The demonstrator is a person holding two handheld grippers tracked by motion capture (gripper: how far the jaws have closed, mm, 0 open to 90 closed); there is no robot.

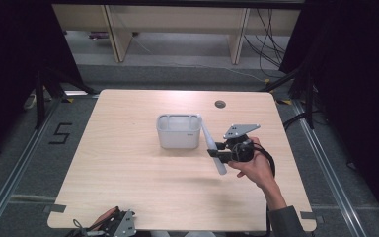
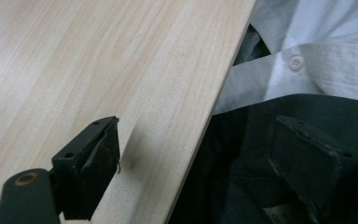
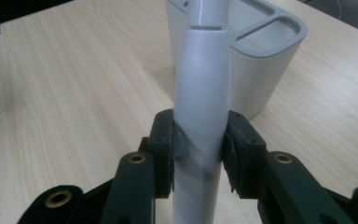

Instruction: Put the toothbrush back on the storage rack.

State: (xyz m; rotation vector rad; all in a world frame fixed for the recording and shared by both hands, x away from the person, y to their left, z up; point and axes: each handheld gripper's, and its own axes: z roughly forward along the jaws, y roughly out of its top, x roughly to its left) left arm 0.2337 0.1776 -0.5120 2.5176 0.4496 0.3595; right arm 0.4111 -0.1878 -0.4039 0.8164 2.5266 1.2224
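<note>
A white rod-shaped handle [image 1: 213,147] is clamped in my right gripper [image 1: 223,151], right of a grey-white divided holder [image 1: 178,130] at the table's middle. In the right gripper view the white handle [image 3: 201,98] rises between the two black jaws, which press on both its sides, and the holder [image 3: 261,56] stands just behind it. The handle's upper end leans toward the holder's right rim. My left gripper [image 1: 118,223] rests at the table's near edge. In the left gripper view its jaws stand wide apart, one fingertip [image 2: 98,163] over the wood, with nothing between them.
The light wooden table [image 1: 128,168] has a round cable hole [image 1: 220,104] at the back right. Its near edge [image 2: 205,121] runs beside the person's white shirt and dark clothing. Grey floor, rails and cables surround the table.
</note>
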